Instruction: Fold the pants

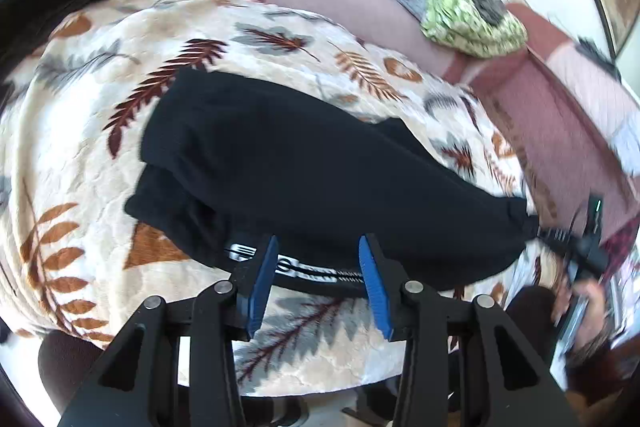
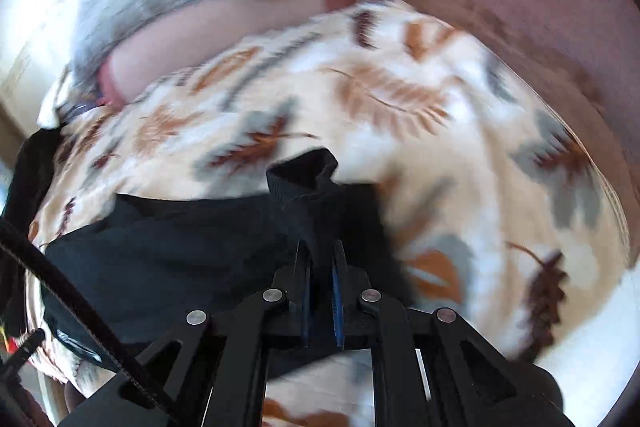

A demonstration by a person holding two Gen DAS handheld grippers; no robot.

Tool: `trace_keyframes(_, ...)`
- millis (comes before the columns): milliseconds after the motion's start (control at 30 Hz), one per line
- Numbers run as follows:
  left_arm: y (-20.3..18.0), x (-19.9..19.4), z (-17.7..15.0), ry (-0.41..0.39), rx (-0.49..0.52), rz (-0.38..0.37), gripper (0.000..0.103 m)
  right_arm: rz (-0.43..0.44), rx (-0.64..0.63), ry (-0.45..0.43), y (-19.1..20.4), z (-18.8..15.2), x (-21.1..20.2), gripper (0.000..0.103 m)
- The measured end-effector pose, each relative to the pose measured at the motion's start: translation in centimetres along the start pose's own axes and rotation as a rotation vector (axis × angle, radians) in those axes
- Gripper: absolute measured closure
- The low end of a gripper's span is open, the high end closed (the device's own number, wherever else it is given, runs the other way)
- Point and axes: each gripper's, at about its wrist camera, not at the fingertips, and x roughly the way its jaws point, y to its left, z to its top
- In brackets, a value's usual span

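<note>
Across mid-frame the pants (image 1: 304,179) lie part-folded on the blanket (image 1: 80,131); right gripper (image 2: 320,283) pinches their end to carry it, left gripper (image 1: 318,283) spread, empty.

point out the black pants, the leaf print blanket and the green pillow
black fabric pants (image 1: 304,163), left wrist view, middle of the folded cloth
cream leaf-print blanket (image 1: 80,131), left wrist view, bare patch
green patterned pillow (image 1: 460,15), left wrist view, centre

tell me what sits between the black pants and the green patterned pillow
In the left wrist view, only the leaf-print blanket and a strip of the pink couch cushion lie between the black pants and the green pillow.
</note>
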Motion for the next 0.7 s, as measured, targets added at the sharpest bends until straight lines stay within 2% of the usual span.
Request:
trace_keyframes(133, 2.0, -0.9, 0.5, -0.027, -0.064, 0.032, 0.051, 0.007, 0.073, 0.068, -2.6, -1.3, 1.1, 0.093)
trace_keyframes(367, 6.2, -0.6, 2.7, -0.043, -0.180, 0.072, 0.049, 0.025, 0.110, 0.065, -3.6, -2.2, 0.9, 0.091)
trace_keyframes(500, 7.1, 0.4, 4.5, -0.049, -0.179, 0.094, 0.046, 0.031, 0.113, 0.058, -3.4, -2.3, 1.0, 0.089)
trace_keyframes(600, 7.4, 1.4, 6.0, -0.055, -0.149, 0.127, 0.038, 0.044, 0.129, 0.058, -3.6, -2.3, 1.2, 0.089)
trace_keyframes(667, 7.4, 2.5, 6.8, -0.035, -0.138, 0.146, 0.038, 0.051, 0.136, 0.059, -3.7, -2.3, 1.2, 0.088)
trace_keyframes(700, 7.3, 2.8, 7.0, -0.021, -0.128, 0.148, 0.044, 0.054, 0.139, 0.060, -3.7, -2.2, 1.3, 0.088)
